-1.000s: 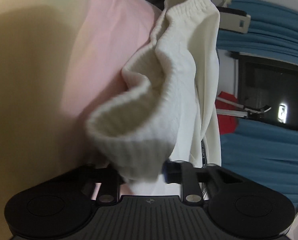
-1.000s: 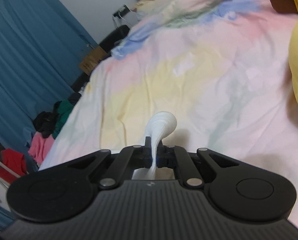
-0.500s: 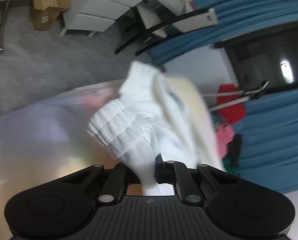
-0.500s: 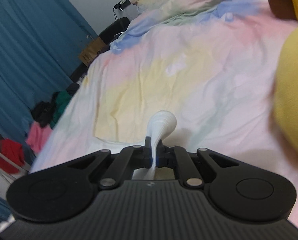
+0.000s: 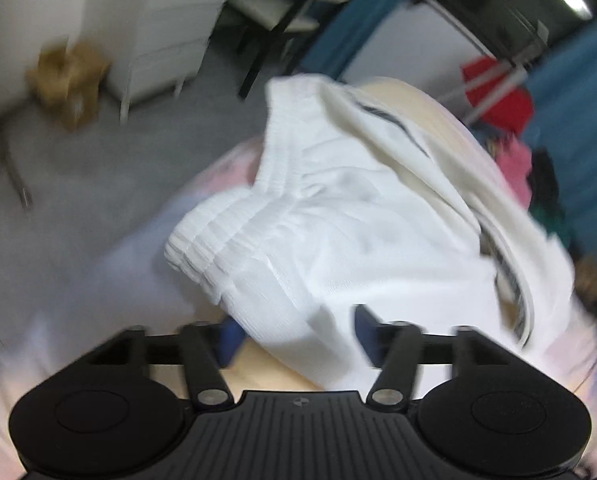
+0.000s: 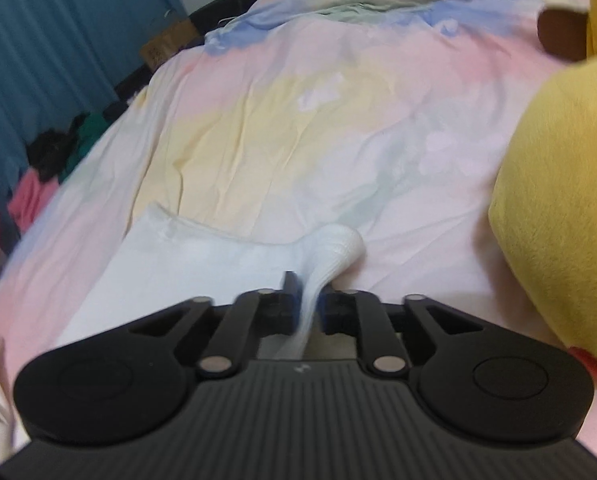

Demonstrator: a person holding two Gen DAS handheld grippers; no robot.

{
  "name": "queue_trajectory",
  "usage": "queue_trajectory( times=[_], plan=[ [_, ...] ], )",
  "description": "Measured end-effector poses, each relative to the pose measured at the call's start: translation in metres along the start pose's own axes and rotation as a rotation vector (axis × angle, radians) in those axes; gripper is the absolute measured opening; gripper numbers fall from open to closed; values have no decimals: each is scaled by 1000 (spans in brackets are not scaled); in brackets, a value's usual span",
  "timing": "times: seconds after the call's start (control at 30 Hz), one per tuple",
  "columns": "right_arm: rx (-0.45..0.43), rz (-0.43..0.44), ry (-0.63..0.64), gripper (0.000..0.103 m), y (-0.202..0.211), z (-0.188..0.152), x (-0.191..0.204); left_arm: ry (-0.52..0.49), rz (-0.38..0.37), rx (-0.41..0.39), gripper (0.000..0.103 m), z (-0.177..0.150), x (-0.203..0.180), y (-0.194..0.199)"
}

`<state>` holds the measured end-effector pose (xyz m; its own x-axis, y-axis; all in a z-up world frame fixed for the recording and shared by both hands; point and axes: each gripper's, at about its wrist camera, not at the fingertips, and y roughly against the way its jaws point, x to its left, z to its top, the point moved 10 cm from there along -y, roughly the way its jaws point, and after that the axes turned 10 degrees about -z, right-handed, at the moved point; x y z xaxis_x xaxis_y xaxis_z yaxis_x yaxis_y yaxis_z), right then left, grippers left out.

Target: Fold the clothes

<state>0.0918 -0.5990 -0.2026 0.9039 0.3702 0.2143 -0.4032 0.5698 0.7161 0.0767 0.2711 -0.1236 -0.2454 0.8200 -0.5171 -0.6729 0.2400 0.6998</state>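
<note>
The left gripper (image 5: 298,330) gapes around a bunched white garment (image 5: 338,232). The right gripper (image 6: 310,308) pinches its hem over the bed (image 6: 338,120). Folding looks barely begun.

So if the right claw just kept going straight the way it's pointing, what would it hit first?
The right claw already has the white garment between its fingers, with a ribbed fold bulging just ahead. Beyond that, it would probably meet the pastel bedsheet. The yellow plush sits off to the right, though depth is unclear.
</note>
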Motion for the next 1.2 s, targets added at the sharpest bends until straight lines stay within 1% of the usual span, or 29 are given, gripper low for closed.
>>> queue_trajectory(
  times=[0.03,0.07,0.1,0.17,0.2,0.23,0.27,0.33,0.43,0.5,0.6,0.7,0.8,0.9,0.93,1.0,1.1,1.2],
  plan=[
    [-32,11,21,56,9,4,4,-57,32,-21,75,0,-8,8],
    [-64,22,41,72,18,8,8,-104,56,-51,80,-1,-15,16],
    [-107,40,68,77,32,12,16,-152,79,-82,85,-2,-24,23],
    [-197,78,123,77,61,21,32,-248,94,-143,88,0,-48,32],
    [-227,110,151,77,76,23,42,-294,96,-167,90,0,-61,35],
    [-247,151,177,77,91,24,54,-337,95,-189,91,-1,-75,39],
    [-257,197,201,77,107,23,67,-364,74,-198,92,-4,-91,37],
    [-251,302,227,76,138,16,92,-418,31,-215,94,-10,-125,34],
    [-226,447,256,76,181,-2,125,-477,-48,-210,96,-26,-174,16],
    [-198,500,267,76,196,-19,141,-512,-84,-187,96,-37,-204,-7],
    [-156,561,288,76,212,-46,160,-602,-140,-146,96,-57,-256,-42],
    [-134,581,330,76,213,-67,170,-734,-172,-119,96,-74,-301,-88],
    [-148,571,370,76,207,-76,174,-881,-163,-112,96,-89,-337,-141],
    [-183,541,329,76,196,-76,169,-1049,-144,-142,96,-102,-374,-194],
    [-194,530,313,76,193,-76,168,-1101,-140,-140,96,-107,-385,-211],
    [-192,499,287,76,180,-76,167,-1227,-128,-123,96,-118,-407,-248],
    [-158,463,237,76,158,-75,166,-1404,-49,-123,101,-132,-433,-299],
    [-116,448,201,76,142,-76,166,-1453,99,-105,100,-120,-441,-351]
  ],
)
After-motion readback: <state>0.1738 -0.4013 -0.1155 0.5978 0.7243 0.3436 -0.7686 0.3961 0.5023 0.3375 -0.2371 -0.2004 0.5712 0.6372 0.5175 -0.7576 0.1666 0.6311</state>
